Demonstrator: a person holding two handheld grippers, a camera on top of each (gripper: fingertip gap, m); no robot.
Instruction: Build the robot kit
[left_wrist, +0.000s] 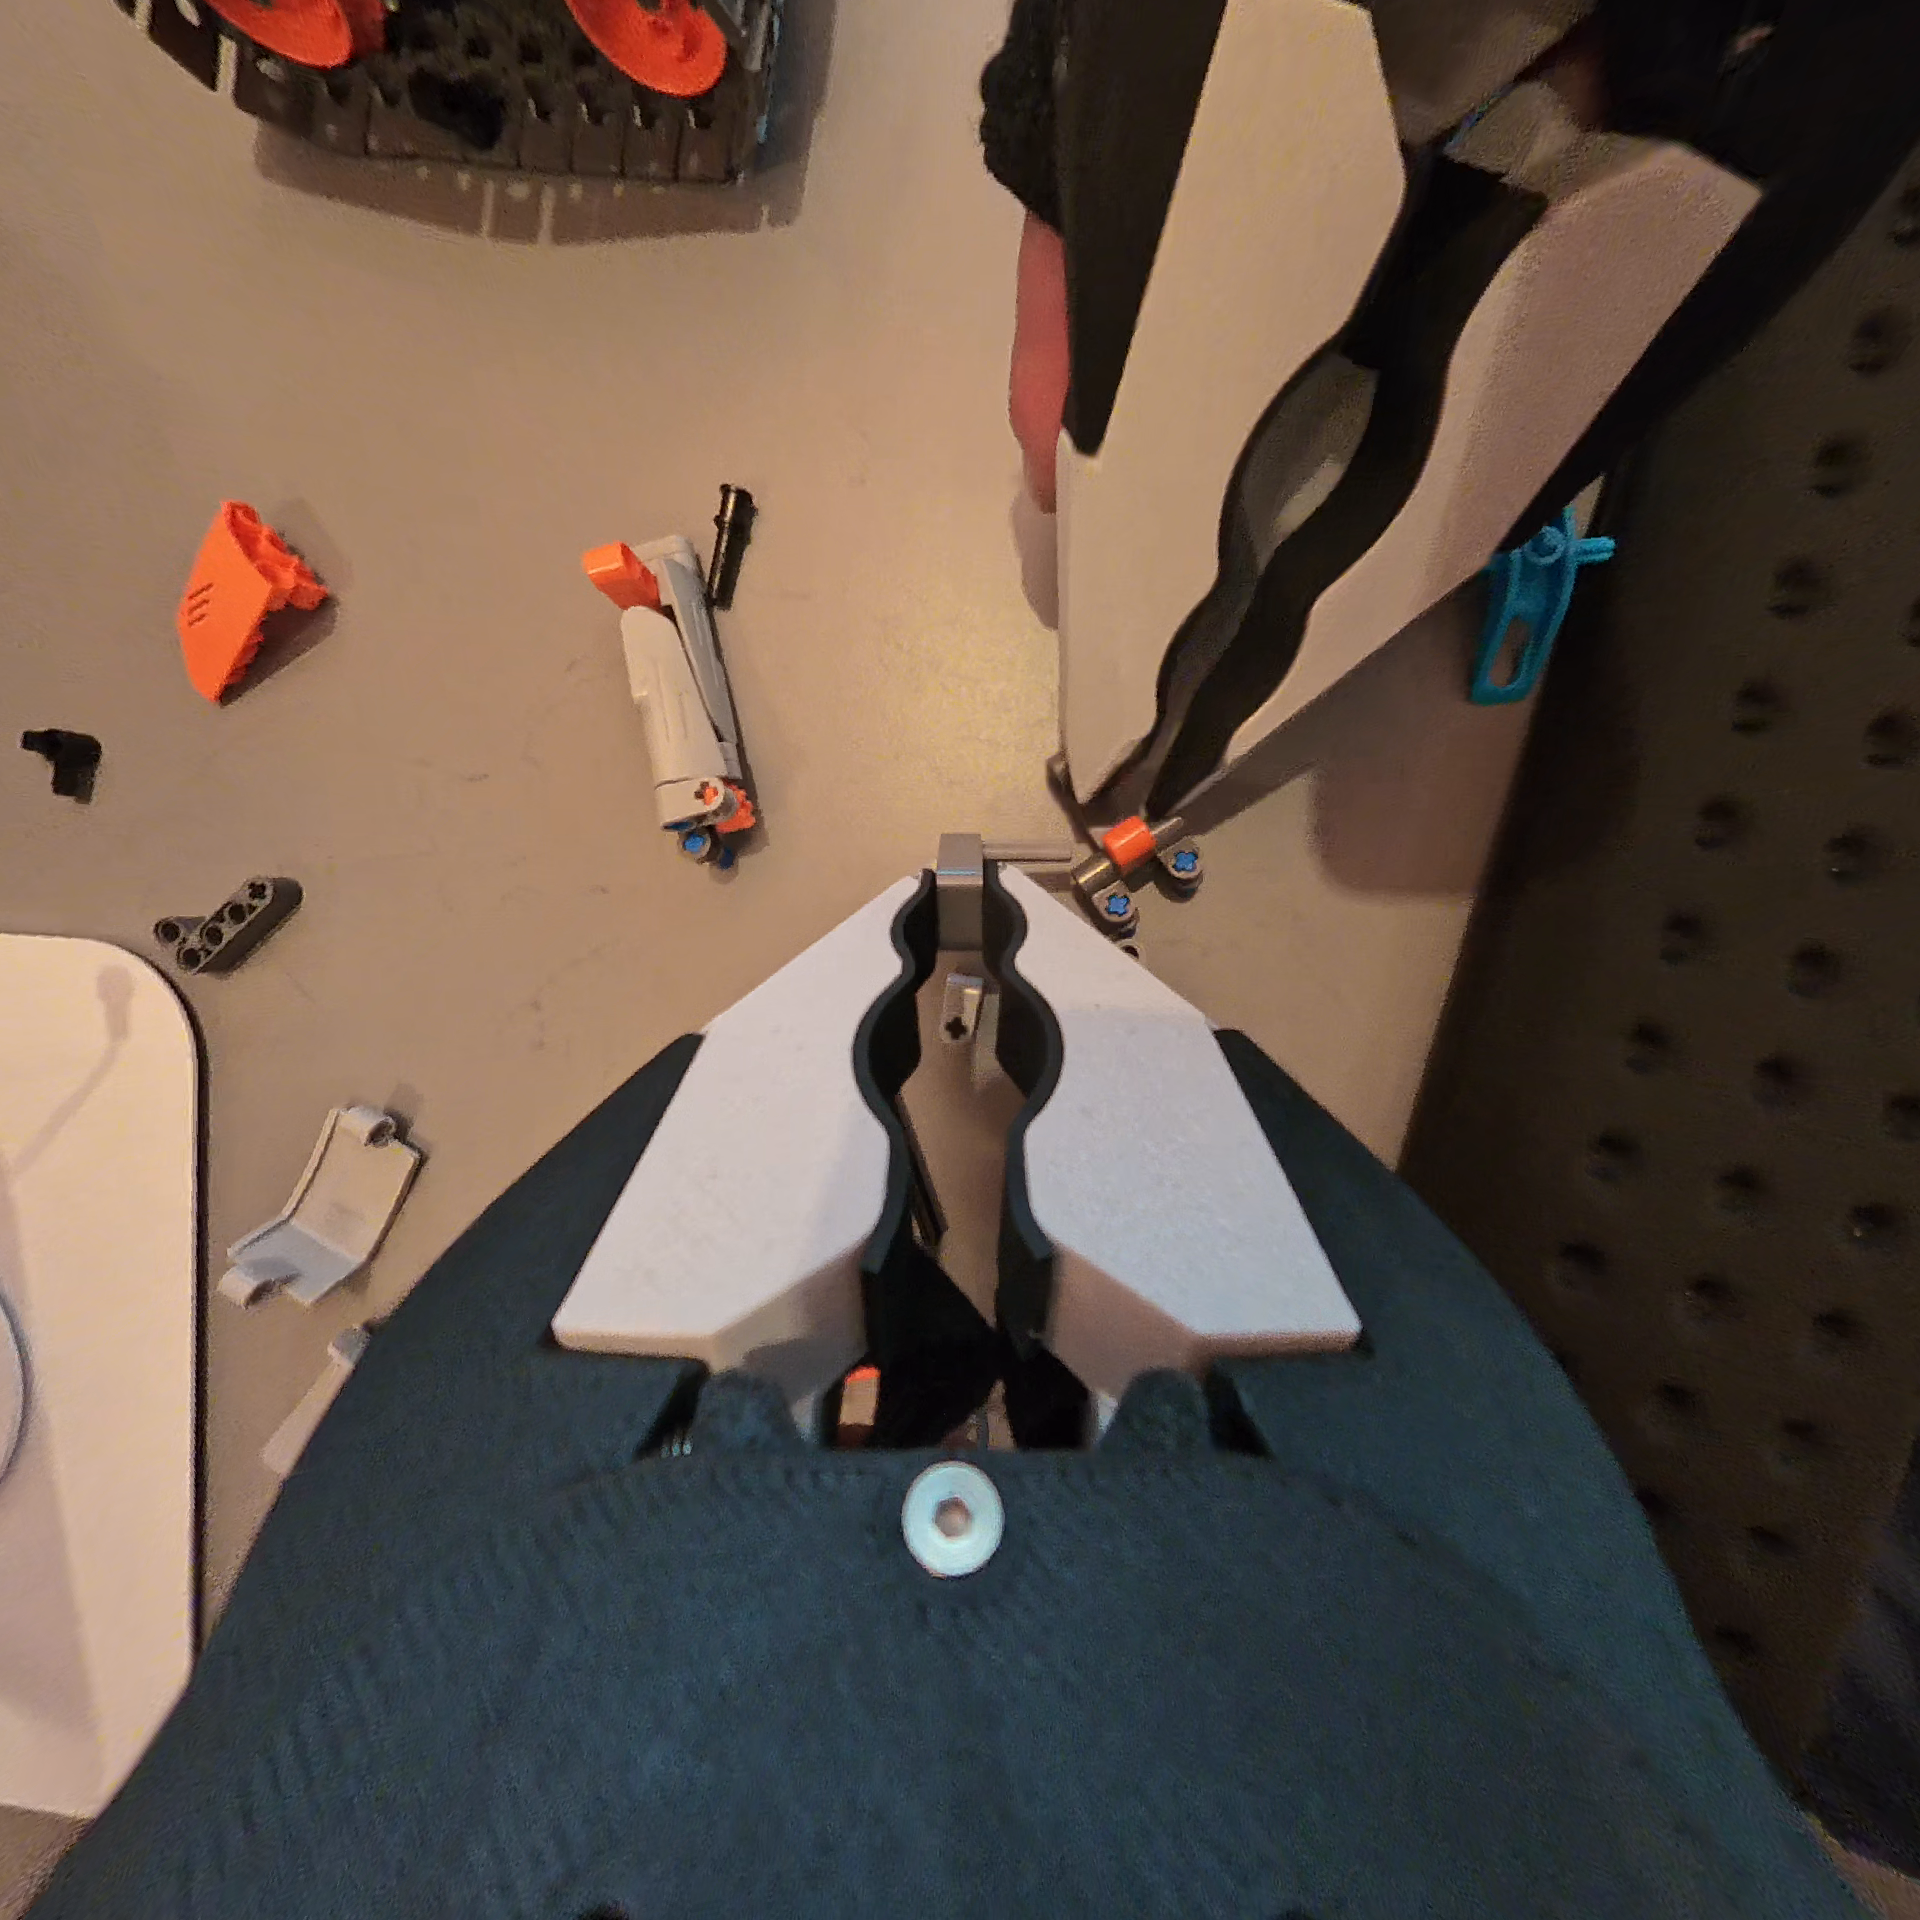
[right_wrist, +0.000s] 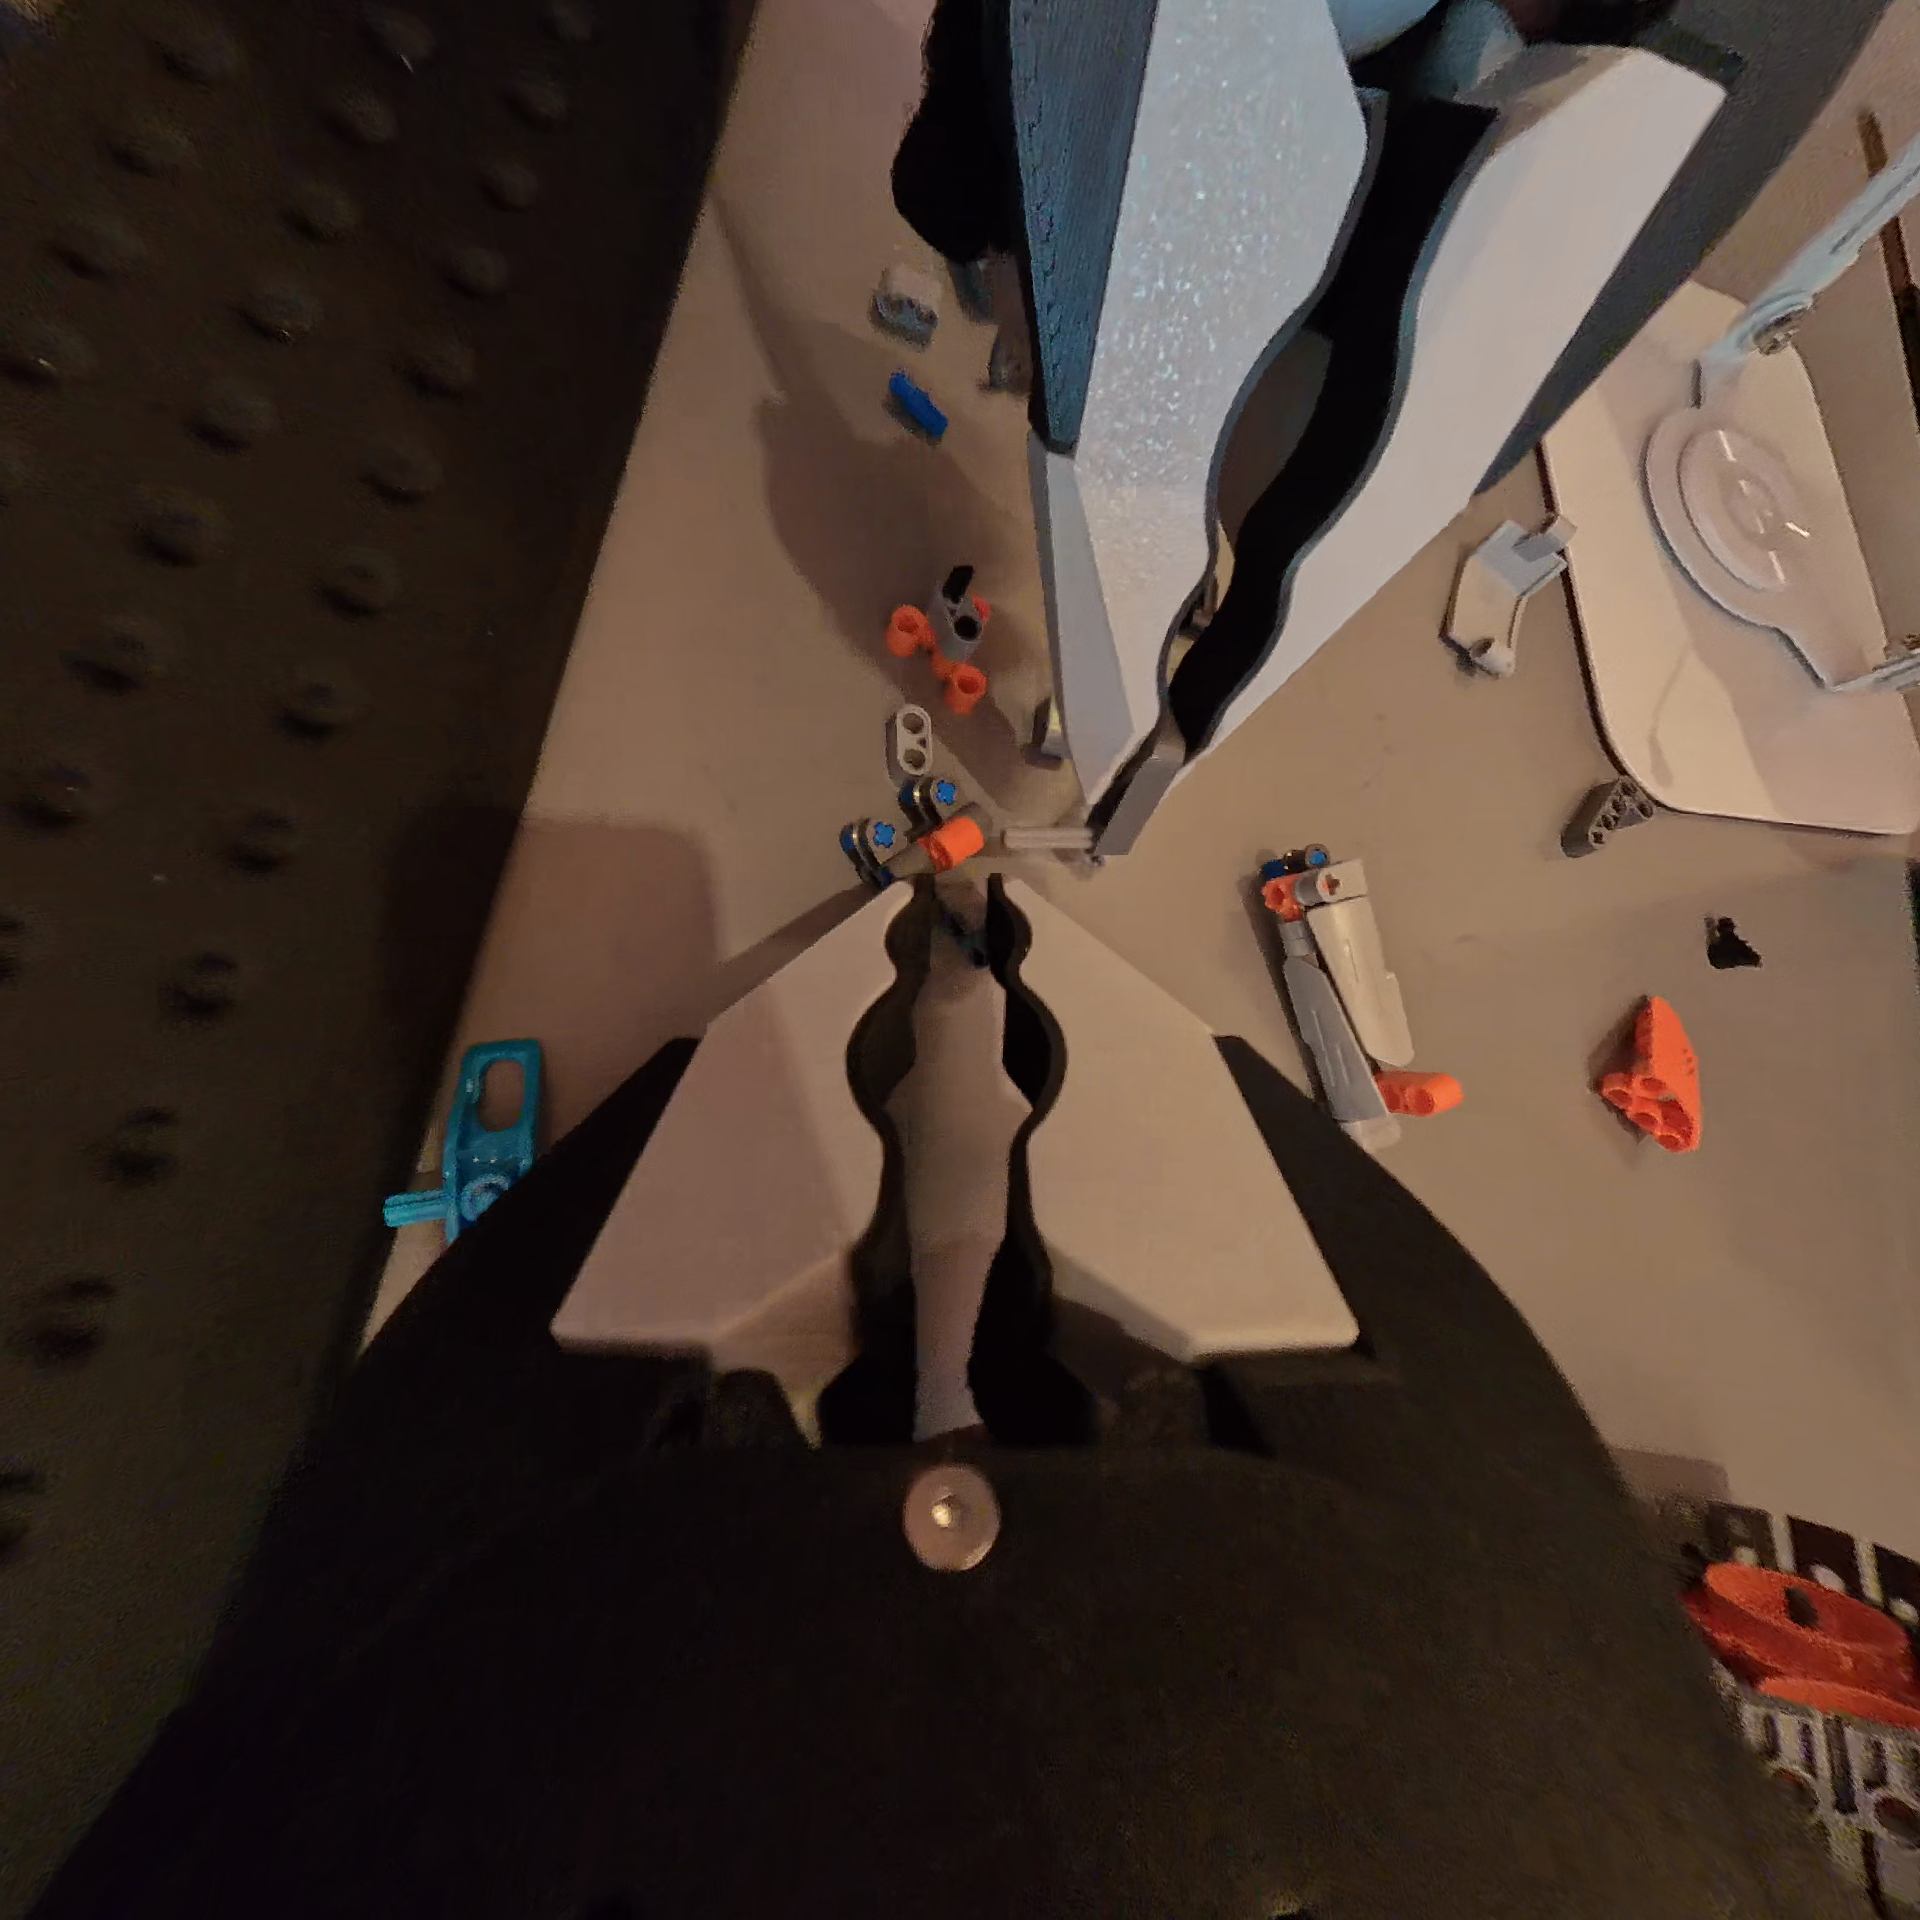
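Observation:
My left gripper (left_wrist: 961, 883) is shut on a small grey connector (left_wrist: 961, 896) with a thin grey axle (left_wrist: 1031, 852) sticking out to the right. My right gripper (left_wrist: 1120, 802) comes in from the upper right, shut on a small grey assembly with an orange bush (left_wrist: 1127, 840) and blue pins. The axle tip points at that assembly, nearly touching it. In the right wrist view my right gripper (right_wrist: 954, 891) holds the orange-bush assembly (right_wrist: 951, 842). The left gripper (right_wrist: 1107, 831) holds the axle (right_wrist: 1044, 836) towards it from the right.
On the beige table lie an orange wedge (left_wrist: 244, 603), a grey-white assembly (left_wrist: 681, 686), a black pin (left_wrist: 732, 545), a dark beam (left_wrist: 229, 923), a grey curved panel (left_wrist: 327, 1205) and a teal piece (left_wrist: 1527, 613). A white tray (left_wrist: 94, 1351) lies left, a black studded mat (left_wrist: 1714, 935) right, a dark basket (left_wrist: 499, 135) far. The right tips stand about 8 cm off the teal piece (left_wrist: 1527, 613). Look for it in the right wrist view (right_wrist: 481, 1126) too.

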